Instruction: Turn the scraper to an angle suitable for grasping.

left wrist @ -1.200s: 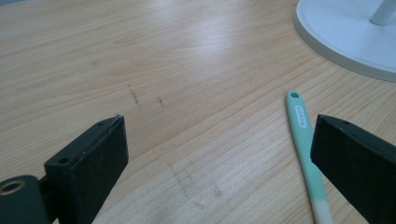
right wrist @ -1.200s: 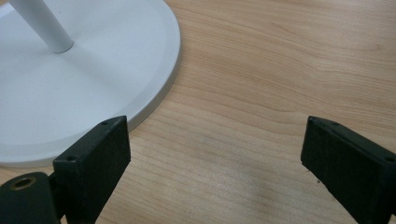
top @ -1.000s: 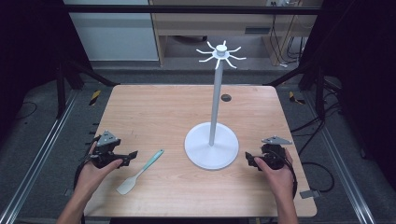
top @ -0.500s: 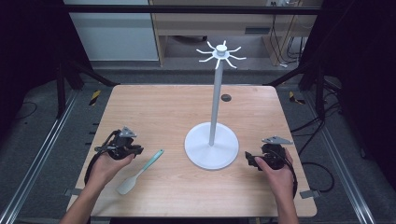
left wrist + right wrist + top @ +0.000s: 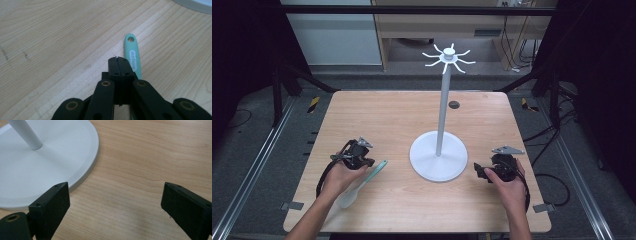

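Note:
A mint-green spatula lies on the wooden table, left of a white stand whose tall pole ends in radiating hooks. My left gripper sits over the spatula's handle end. In the left gripper view its jaws have just been closing and now meet with nothing between them. The handle runs along the table just to their right and passes under them. My right gripper rests at the stand's right side. It is open, with bare wood between its pads and the stand's base beside one of them.
A small dark round hole sits in the tabletop behind the pole. The table's front edge is close under both forearms. Metal rails and cables run along the floor on both sides.
My left hand has slid right, from the table's left edge onto the spatula's handle end, and its jaws have shut. The right hand has stayed put.

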Demonstrator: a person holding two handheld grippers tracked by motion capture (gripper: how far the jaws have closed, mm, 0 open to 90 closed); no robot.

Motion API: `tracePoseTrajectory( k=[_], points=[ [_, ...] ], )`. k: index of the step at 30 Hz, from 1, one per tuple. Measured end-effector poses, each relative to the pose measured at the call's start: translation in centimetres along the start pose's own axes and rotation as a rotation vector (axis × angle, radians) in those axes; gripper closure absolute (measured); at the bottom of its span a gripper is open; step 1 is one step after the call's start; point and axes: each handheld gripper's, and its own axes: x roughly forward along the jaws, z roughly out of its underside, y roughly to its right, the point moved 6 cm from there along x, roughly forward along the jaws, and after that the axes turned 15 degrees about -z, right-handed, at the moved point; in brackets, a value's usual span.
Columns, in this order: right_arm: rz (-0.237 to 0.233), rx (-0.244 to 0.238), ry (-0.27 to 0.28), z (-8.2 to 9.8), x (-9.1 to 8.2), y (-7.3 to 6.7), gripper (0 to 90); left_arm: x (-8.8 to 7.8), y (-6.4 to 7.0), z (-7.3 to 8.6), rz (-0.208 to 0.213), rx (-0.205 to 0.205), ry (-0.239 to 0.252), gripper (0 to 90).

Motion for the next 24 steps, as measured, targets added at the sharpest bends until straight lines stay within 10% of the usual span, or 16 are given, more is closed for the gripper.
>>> tracePoseTrajectory(
  k=[24],
  points=[
    [0.0, -0.004, -0.011, 0.1, 0.1, 0.0, 8.7, 1.3, 1.2, -0.6, -0.007, 0.025, -0.011, 90.0]
  ],
)
